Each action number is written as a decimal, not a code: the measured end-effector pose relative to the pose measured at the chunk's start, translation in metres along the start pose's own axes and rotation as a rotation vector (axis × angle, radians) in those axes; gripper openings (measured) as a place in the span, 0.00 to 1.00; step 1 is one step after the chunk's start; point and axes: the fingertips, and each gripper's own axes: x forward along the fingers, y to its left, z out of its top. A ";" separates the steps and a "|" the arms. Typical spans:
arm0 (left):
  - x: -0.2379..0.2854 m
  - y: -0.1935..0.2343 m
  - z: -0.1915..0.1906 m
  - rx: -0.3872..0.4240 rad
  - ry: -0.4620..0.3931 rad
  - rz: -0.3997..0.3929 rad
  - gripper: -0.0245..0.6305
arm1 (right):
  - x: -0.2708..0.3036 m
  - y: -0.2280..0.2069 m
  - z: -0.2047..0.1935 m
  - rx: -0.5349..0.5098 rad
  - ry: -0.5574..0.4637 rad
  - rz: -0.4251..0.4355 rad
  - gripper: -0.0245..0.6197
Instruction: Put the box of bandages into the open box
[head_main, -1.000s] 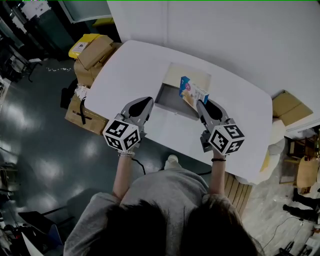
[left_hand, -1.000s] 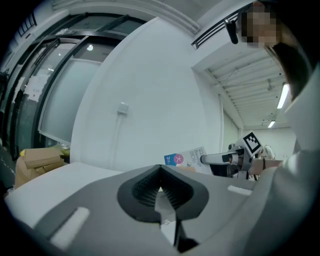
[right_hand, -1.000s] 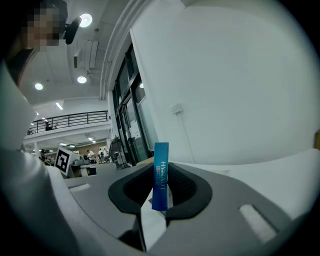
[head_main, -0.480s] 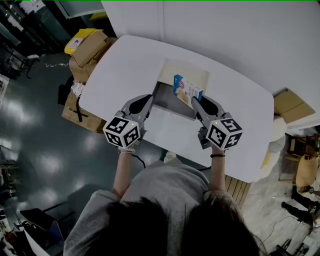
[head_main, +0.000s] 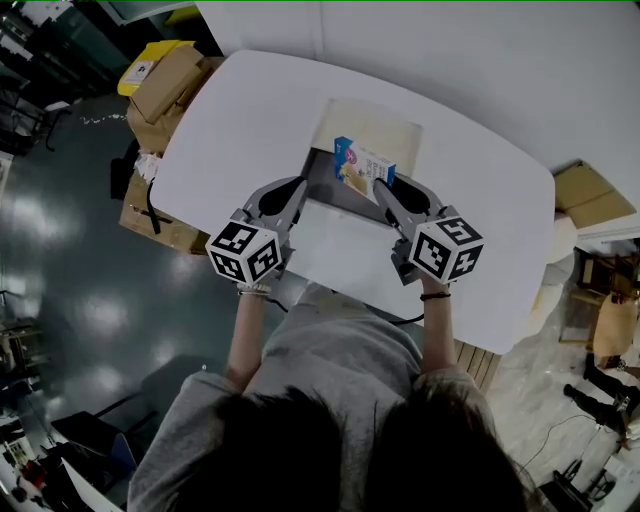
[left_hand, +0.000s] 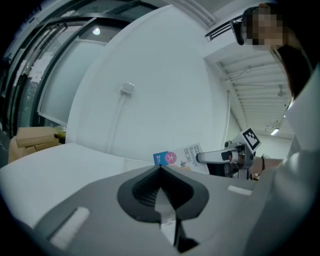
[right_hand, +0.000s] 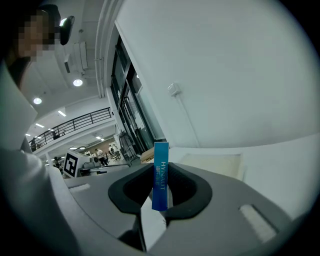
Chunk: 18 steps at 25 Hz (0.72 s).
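The box of bandages (head_main: 362, 166), blue and white, hangs just over the open box (head_main: 319, 176), whose beige lid flap (head_main: 377, 128) lies back on the white table (head_main: 240, 120). My right gripper (head_main: 379, 186) is shut on the bandage box's near end. In the right gripper view its blue edge (right_hand: 160, 175) stands upright between the jaws. My left gripper (head_main: 296, 186) is shut and holds nothing, its tips at the open box's near left corner. The left gripper view shows its tips (left_hand: 160, 168) meeting, with the bandage box (left_hand: 176, 157) beyond them.
Cardboard boxes (head_main: 165, 85) and a yellow item (head_main: 138, 70) sit on the floor left of the table. More cardboard (head_main: 590, 200) lies at the right. A white wall (head_main: 450, 50) runs behind the table. The table's near edge is just under both grippers.
Both grippers have moved forward and down toward the open box. The bandage box has travelled with the right gripper from the open box's right side to over its inside.
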 end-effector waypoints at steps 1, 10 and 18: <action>0.002 0.002 -0.002 -0.006 0.008 -0.003 0.03 | 0.003 -0.002 -0.002 0.006 0.012 -0.004 0.19; 0.020 0.021 -0.022 -0.051 0.097 -0.061 0.03 | 0.029 -0.015 -0.017 0.111 0.071 -0.045 0.19; 0.033 0.031 -0.038 -0.084 0.150 -0.106 0.03 | 0.047 -0.021 -0.034 0.211 0.131 -0.047 0.19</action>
